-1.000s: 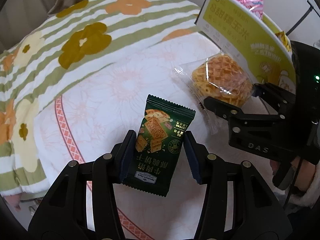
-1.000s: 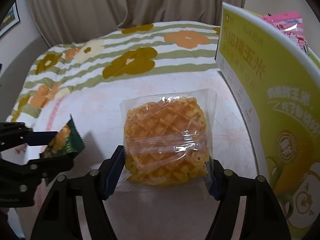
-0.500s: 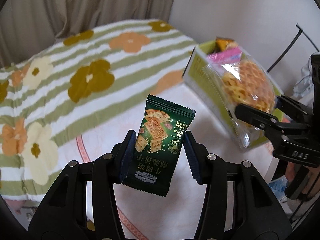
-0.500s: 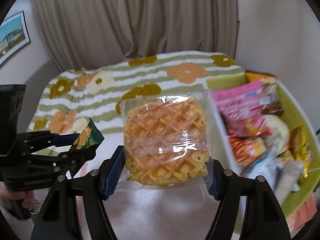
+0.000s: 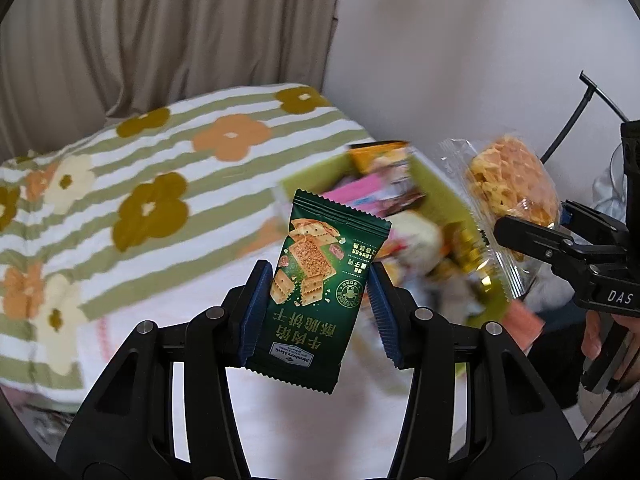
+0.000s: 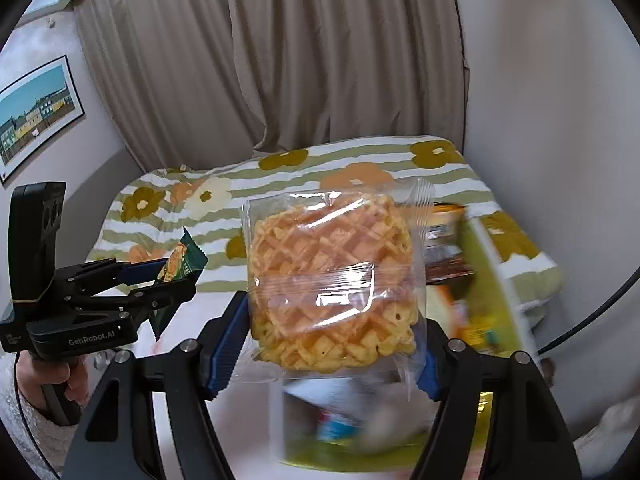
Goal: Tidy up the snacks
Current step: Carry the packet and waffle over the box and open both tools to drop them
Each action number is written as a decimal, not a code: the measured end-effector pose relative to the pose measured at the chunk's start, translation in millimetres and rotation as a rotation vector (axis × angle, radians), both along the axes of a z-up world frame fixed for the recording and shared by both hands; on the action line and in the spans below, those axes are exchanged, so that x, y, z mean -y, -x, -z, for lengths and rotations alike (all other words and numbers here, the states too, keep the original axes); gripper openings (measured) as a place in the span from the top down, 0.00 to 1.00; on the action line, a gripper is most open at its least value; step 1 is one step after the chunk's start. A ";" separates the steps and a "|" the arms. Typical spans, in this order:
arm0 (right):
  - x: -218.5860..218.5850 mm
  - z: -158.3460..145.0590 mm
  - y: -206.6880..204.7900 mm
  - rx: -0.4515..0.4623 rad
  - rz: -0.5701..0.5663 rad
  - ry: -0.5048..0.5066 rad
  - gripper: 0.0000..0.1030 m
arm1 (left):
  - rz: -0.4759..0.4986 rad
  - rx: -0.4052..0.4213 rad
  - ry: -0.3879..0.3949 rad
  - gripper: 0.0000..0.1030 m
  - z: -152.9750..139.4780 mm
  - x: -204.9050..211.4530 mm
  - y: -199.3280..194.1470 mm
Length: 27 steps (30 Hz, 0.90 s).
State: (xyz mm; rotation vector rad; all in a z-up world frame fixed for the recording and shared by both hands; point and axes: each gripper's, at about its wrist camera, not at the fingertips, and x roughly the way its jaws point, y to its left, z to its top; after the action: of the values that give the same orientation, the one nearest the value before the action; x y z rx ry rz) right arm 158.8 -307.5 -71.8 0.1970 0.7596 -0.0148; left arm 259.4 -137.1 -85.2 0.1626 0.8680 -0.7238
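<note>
The left gripper (image 5: pixel 316 304) pinches a green cracker packet (image 5: pixel 320 300) by its two long edges, upright in the air above the near part of the bed (image 5: pixel 120 184). The right gripper (image 6: pixel 328 344) clamps a clear-wrapped waffle cake (image 6: pixel 332 280) across its width, raised over the yellow-green snack box (image 6: pixel 496 280) that sits at the bed's right edge, already crowded with packets.

Both snacks look light. The green packet is thin, slick foil — likely to slide or twist if the pads ease off, and its crackers would snap under a hard squeeze. The waffle is brittle under loose, crinkly film — best held across the cake's body, not by the empty wrapper margin.
</note>
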 end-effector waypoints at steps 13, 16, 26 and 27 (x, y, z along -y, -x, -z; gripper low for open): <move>97.3 21.4 15.2 -0.069 -0.039 -0.043 0.35 | -0.075 -0.151 -0.036 0.56 54.6 115.3 32.6; 105.4 27.6 16.9 -0.073 -0.038 -0.062 0.35 | -0.103 -0.165 -0.060 0.48 62.3 117.1 30.4; 102.3 41.6 10.8 -0.093 -0.081 -0.079 0.34 | -0.195 -0.078 -0.091 0.01 48.0 80.8 52.8; 101.3 43.3 9.1 -0.095 -0.085 -0.081 0.34 | -0.207 -0.073 -0.088 0.01 45.8 75.3 55.3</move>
State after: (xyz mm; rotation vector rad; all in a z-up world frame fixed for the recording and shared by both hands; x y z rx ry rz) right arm 149.7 -408.8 -115.1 0.2417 0.8631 0.0881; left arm 204.1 -212.5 -131.0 0.1233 0.9715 -0.5006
